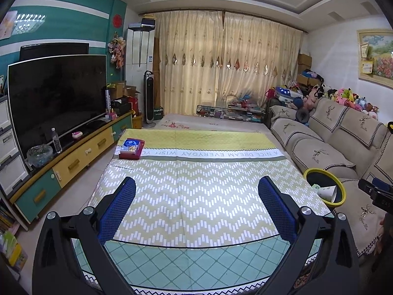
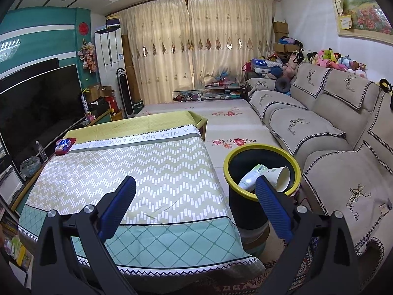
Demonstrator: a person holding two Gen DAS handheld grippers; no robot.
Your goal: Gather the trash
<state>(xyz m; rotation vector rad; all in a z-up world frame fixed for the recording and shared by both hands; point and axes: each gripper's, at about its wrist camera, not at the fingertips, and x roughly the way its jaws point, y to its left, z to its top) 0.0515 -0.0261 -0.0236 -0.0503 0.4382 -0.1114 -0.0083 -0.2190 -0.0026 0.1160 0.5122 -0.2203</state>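
Now both your tools hang spread and empty: left tool, right tool. Ahead-right of your right tool, the nearer one, a paper cup lies tilted in the bin.

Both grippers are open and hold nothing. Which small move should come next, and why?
Probably draw both back and stop: the paper cup and carton already lie in the bin, and the tablecloth shows only a tissue box, likely not trash.
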